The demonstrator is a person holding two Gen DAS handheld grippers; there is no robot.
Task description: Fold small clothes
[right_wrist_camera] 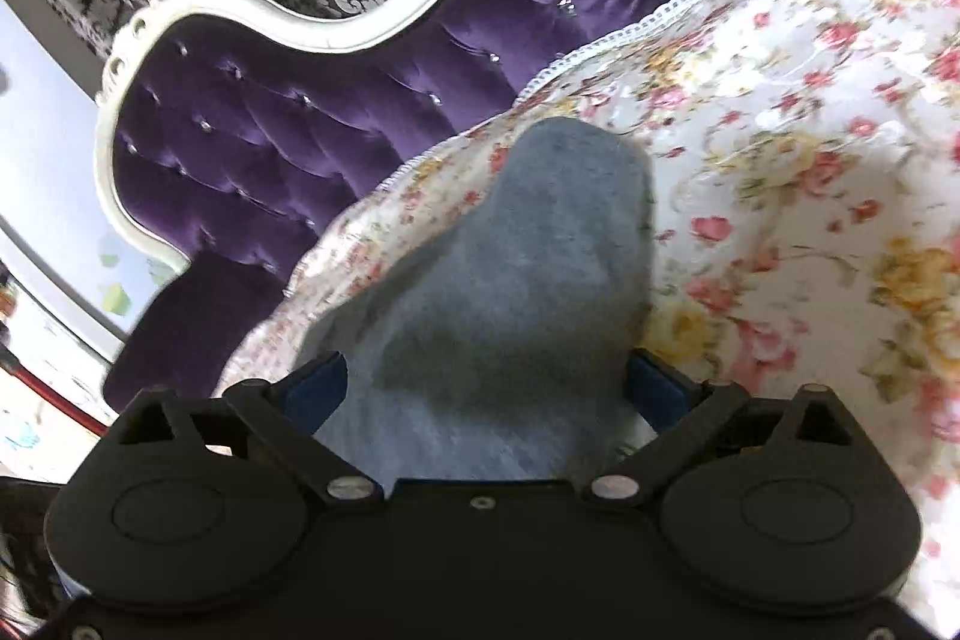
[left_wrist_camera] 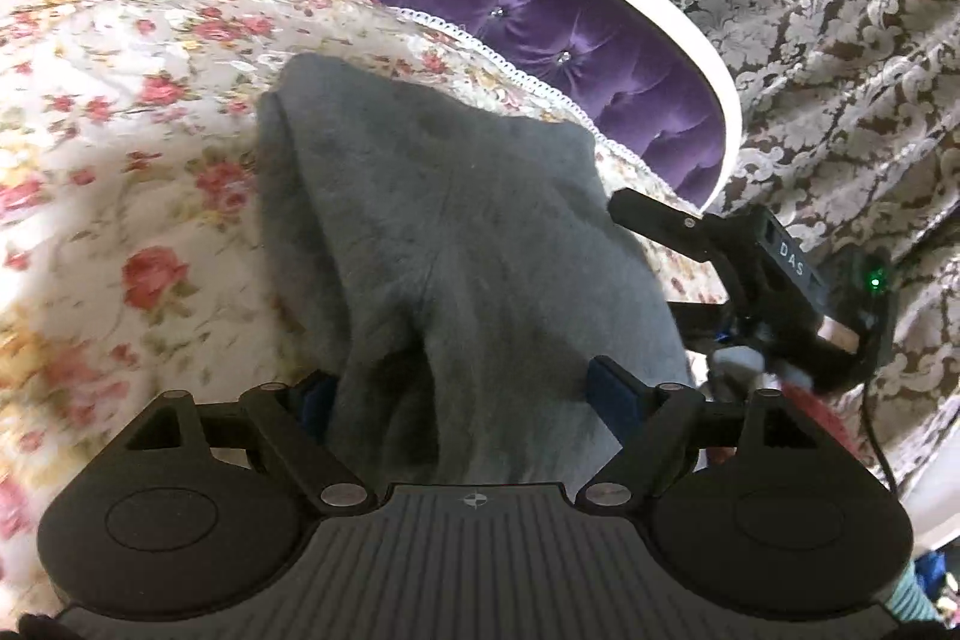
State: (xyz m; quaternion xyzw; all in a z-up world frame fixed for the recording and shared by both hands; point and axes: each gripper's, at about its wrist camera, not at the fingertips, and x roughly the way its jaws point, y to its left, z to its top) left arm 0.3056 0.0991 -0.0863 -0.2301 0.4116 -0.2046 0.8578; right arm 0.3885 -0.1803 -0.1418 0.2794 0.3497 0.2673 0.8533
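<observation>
- Gripping w/ both tools: your left gripper (left_wrist_camera: pixel 474 394) had its blue pads (left_wrist_camera: pixel 612 394) spread wide, w/ the grey garment (left_wrist_camera: pixel 456 232) bunched between them; couldn't tell if the pads actually pinched it.
- Your right gripper (right_wrist_camera: pixel 486 388) looked the same: fingers apart, grey cloth filling the gap btwn the blue pads (right_wrist_camera: pixel 657 391), clamp unclear.
- Garment ran forward from each set of jaws, draped in soft folds over the floral bedspread (left_wrist_camera: pixel 120 112).
- In the left wrist view, your right tool sat just beside the garment's right edge, green LED (left_wrist_camera: pixel 876 278) lit.
- Bedspread's lace trim (right_wrist_camera: pixel 690 1) met the purple tufted headboard (right_wrist_camera: pixel 288 142) w/ white frame; damask curtain (left_wrist_camera: pixel 840 40) behind.
</observation>
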